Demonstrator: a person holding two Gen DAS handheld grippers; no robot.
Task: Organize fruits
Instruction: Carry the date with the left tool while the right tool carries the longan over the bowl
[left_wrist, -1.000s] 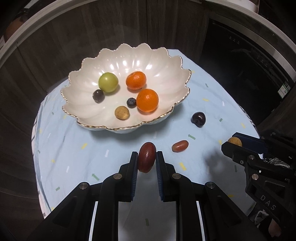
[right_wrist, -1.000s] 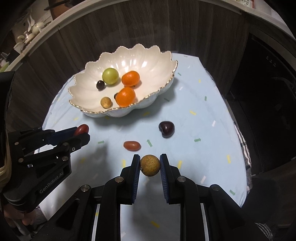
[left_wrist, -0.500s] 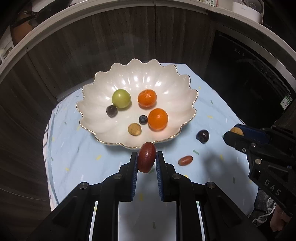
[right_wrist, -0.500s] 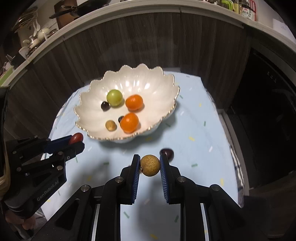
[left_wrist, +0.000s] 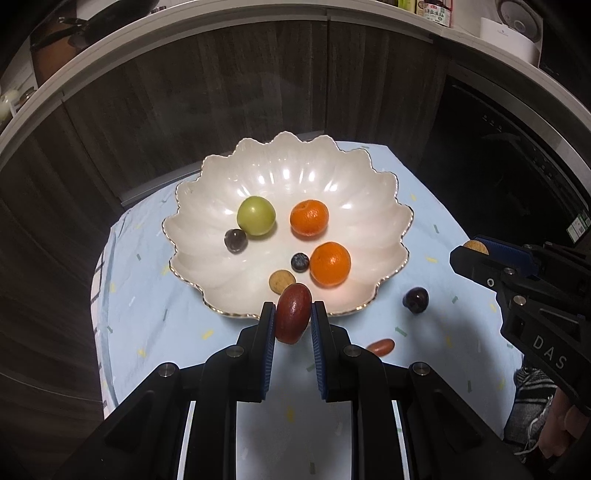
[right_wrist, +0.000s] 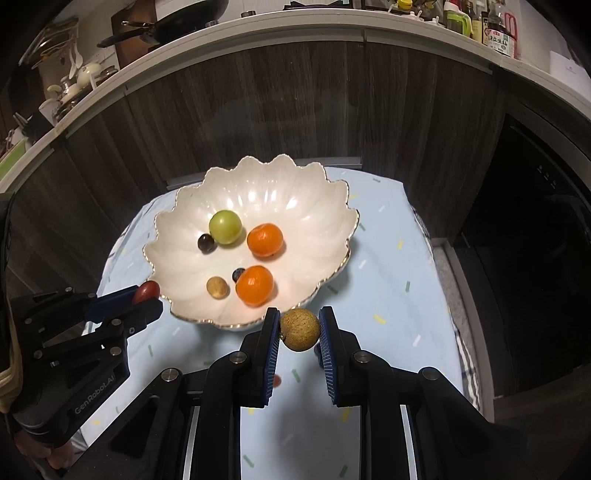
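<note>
Your left gripper (left_wrist: 293, 319) is held level above the near rim of the scalloped bowl (left_wrist: 384, 236), clenched on an oblong red fruit (left_wrist: 293, 317). Your right gripper (right_wrist: 299, 330) sits just short of the same rim, pinching a round tan fruit (right_wrist: 299, 329). Beneath both lies a pale blue cloth (left_wrist: 147, 295); a small red fruit (left_wrist: 380, 346) and a dark fruit (left_wrist: 416, 300) rest right of the left fingers. Beyond, the bowl holds two oranges (left_wrist: 330, 263), a green fruit (left_wrist: 256, 215) and small berries. Dark wood cabinets (right_wrist: 258, 110) stand behind.
</note>
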